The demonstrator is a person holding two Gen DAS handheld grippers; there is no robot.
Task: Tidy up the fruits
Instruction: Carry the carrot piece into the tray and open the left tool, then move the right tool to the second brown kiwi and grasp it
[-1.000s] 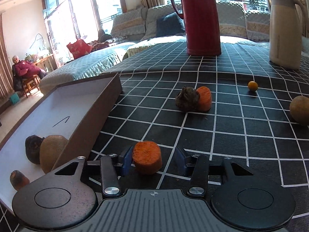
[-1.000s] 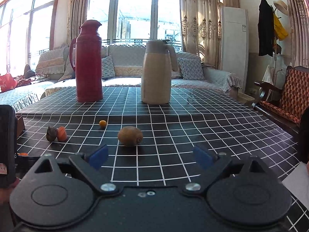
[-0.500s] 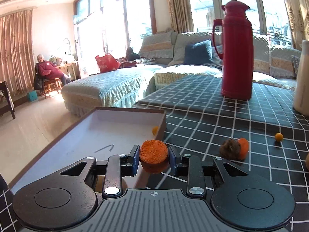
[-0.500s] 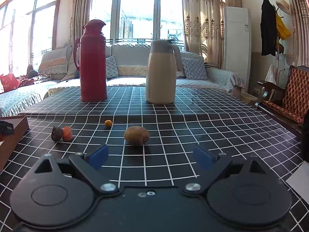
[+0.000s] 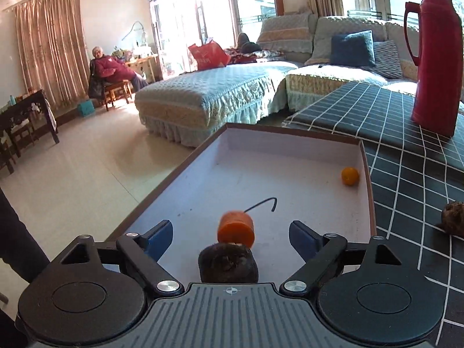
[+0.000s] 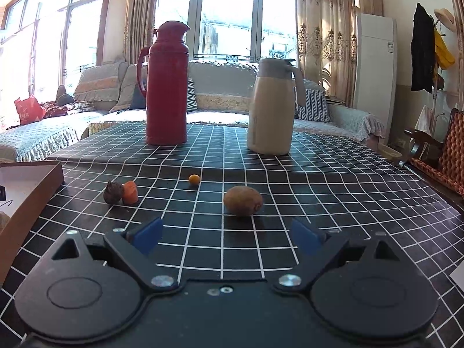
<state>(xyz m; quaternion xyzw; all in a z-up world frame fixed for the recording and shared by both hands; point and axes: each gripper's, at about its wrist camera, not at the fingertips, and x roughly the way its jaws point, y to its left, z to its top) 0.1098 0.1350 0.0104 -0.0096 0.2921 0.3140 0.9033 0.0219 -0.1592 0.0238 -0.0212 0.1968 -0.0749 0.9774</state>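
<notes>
The left gripper (image 5: pixel 231 235) hangs over the shallow box (image 5: pixel 366 174), its jaws spread wide and holding nothing. Between the blue fingertips (image 5: pixel 159 236) an orange chunk (image 5: pixel 236 229) sits on the white floor of the box, clear of both pads, and just in front of the camera a dark brown fruit (image 5: pixel 228 264) lies touching or nearly touching it; the lens is too close to tell which. A small orange fruit (image 5: pixel 349 176) rests near the box's far right wall, well apart from the other two. Outside the box, on the black checked surface (image 5: pixel 406 174), a dark rough fruit (image 5: pixel 454 219) shows at the right edge and a red thermos (image 5: pixel 435 58) stands beyond. The right gripper (image 6: pixel 226 239) is held low over the same surface, jaws likewise released and empty. Ahead of it lies a kiwi (image 6: pixel 243 201), with a tiny orange fruit (image 6: pixel 194 179) farther back, and to the left a dark lump (image 6: pixel 113 192) touching an orange piece (image 6: pixel 130 192). The cream jug (image 6: pixel 271 107) stands upright at the far side, to the right of the thermos.
</notes>
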